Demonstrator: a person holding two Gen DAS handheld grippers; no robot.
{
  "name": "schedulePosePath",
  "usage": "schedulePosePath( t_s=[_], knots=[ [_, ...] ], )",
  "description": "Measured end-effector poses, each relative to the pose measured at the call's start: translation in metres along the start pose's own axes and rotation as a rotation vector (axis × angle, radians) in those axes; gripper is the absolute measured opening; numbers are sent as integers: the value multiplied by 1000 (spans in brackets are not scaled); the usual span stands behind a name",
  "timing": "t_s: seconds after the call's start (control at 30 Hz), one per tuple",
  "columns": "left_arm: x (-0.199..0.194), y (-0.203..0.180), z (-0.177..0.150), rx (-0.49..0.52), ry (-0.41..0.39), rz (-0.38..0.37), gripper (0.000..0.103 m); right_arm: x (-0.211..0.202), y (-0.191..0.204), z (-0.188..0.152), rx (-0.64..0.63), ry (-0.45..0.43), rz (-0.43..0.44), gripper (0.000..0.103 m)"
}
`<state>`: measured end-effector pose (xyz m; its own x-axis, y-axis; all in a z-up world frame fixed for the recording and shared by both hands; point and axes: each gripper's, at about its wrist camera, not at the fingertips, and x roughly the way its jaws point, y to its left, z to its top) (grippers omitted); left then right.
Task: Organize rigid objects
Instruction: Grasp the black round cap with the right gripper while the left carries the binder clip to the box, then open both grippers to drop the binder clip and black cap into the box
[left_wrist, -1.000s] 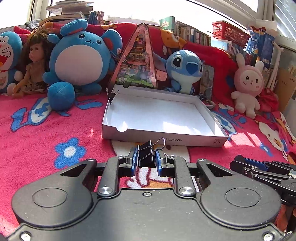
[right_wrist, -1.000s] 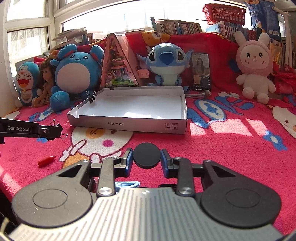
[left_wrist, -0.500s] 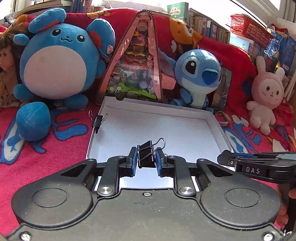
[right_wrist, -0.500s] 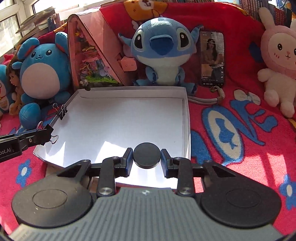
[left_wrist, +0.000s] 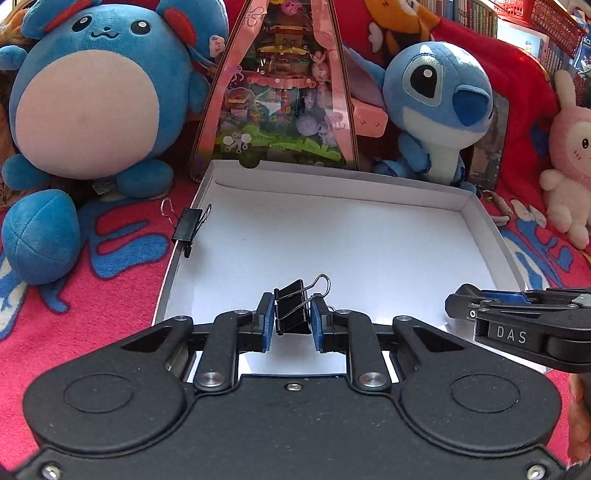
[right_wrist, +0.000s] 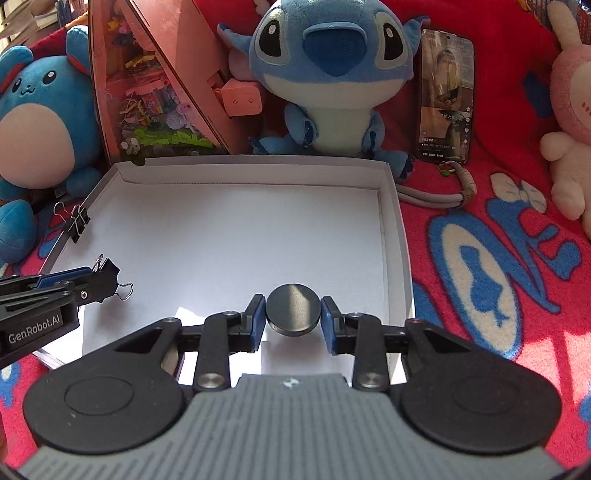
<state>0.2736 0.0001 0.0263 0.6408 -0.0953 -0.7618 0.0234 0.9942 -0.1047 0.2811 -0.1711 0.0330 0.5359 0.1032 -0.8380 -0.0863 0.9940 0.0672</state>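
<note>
At the far left a blue round plush (left_wrist: 85, 99) sits on the red patterned blanket (left_wrist: 92, 317), well clear of the work. Just right of it, a spare binder clip (left_wrist: 189, 228) is clamped onto the left wall of the white cardboard tray (left_wrist: 484, 221), astride the rim with its wire handles splayed, so it seems parked there rather than dropped inside. Next comes the left gripper (left_wrist: 293, 320): its blue fingers (left_wrist: 266, 314) are clenched on a black binder clip (left_wrist: 291, 308), gripping the flat sides so the wire loop sticks up free, and the clip hangs over the tray's near left part, apparently ready to be set down. Further right, the right gripper (right_wrist: 293, 320) has its fingers (right_wrist: 328, 314) pressed against the rim of a dark round disc (right_wrist: 293, 308), held edge-on and lying nearly flat above the tray's near edge, towards the right wall. Both pieces look poised for release onto the bare white floor. Beyond the far wall stand a pink triangular box (left_wrist: 280, 96) and a blue big-eared plush (right_wrist: 328, 70).
</note>
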Motion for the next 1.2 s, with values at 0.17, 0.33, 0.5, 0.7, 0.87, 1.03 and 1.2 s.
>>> schedulePosePath(
  t_s=[0.17, 0.33, 0.5, 0.7, 0.87, 1.03, 1.2],
  knots=[
    [3, 1, -3, 10, 5, 6, 20, 5, 2, 0, -12, 17, -12, 37],
    [6, 1, -4, 17, 5, 12, 20, 6, 3, 0, -18, 18, -22, 38],
    [7, 0, -5, 17, -1, 17, 20, 6, 4, 0, -28, 17, -28, 39],
    [6, -2, -5, 32, -2, 19, 28, 5, 5, -1, -37, 8, -26, 53],
    [-1, -3, -6, 58, -23, 36, 43, 3, 5, -3, -39, 4, -15, 59],
    [-13, -2, -10, 63, -50, 19, 61, -1, 2, -4, -36, -11, -12, 67],
    [-27, 0, -16, 69, -82, 14, 79, -12, -1, -8, -36, -37, 2, 78]
  ],
)
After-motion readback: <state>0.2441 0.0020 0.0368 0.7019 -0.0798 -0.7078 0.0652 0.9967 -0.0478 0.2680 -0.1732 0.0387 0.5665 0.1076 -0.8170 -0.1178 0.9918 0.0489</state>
